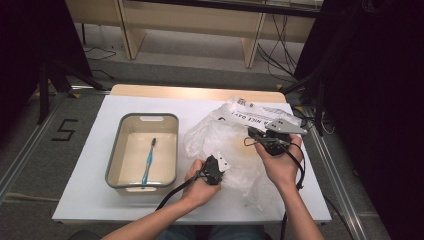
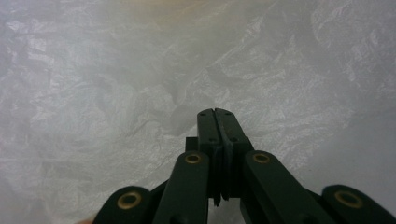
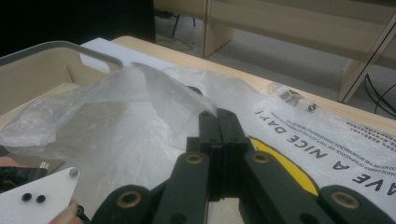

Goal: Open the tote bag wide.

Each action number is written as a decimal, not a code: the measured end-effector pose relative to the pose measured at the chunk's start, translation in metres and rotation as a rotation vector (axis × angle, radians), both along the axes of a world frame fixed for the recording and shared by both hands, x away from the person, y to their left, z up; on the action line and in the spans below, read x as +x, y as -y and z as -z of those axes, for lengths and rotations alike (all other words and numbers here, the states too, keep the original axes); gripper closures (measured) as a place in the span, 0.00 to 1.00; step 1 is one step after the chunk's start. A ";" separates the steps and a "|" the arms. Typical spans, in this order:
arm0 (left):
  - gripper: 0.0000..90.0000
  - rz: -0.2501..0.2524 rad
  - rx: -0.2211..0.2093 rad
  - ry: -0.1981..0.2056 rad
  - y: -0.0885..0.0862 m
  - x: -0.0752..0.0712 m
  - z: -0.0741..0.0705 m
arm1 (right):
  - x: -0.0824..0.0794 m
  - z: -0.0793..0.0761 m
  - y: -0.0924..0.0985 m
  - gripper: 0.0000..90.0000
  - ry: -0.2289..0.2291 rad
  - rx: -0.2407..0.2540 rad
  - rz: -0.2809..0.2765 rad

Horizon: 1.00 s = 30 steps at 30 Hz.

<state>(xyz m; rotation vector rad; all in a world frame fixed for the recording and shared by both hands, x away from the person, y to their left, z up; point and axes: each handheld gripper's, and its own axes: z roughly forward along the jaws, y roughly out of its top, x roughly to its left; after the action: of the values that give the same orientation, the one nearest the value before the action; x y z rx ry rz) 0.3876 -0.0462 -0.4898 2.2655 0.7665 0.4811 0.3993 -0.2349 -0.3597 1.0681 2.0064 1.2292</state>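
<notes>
White table, crumpled plastic bag lying lengthwise away, both claws closed on it

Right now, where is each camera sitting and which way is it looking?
High view: above the person's side, looking forward and down at the table, bin, toothbrush; both forearms enter below.
Left gripper view: on the left gripper, facing crumpled plastic bag; shut black jaws.
Right gripper view: on the right gripper, looking across the bag toward the bin; shut jaws.
All three share the bag.
</notes>
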 end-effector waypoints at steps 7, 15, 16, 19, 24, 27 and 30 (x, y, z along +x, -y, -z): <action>0.97 -0.004 -0.002 -0.011 -0.001 0.000 -0.001 | 0.001 0.001 0.000 1.00 0.001 0.001 0.003; 0.84 0.022 -0.039 0.018 -0.007 -0.008 -0.019 | 0.002 0.002 0.000 1.00 0.008 0.004 0.007; 0.81 0.022 -0.051 0.026 -0.008 -0.010 -0.022 | 0.001 0.002 0.000 1.00 0.006 0.004 0.007; 0.71 0.025 -0.069 0.028 -0.013 -0.015 -0.032 | 0.001 0.002 0.000 1.00 0.005 0.003 0.005; 0.53 0.045 -0.107 0.016 -0.021 -0.025 -0.048 | 0.001 0.002 0.000 1.00 0.000 0.004 0.005; 0.47 0.055 -0.115 -0.005 -0.028 -0.030 -0.056 | 0.001 0.003 0.000 1.00 -0.001 0.001 0.007; 0.43 0.054 -0.139 -0.011 -0.035 -0.034 -0.064 | 0.001 0.003 0.000 1.00 0.000 0.000 0.006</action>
<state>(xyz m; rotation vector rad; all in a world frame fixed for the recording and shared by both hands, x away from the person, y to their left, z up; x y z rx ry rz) 0.3532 -0.0108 -0.4261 2.1557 0.7205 0.3786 0.3999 -0.2350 -0.3627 1.0733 2.0023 1.2256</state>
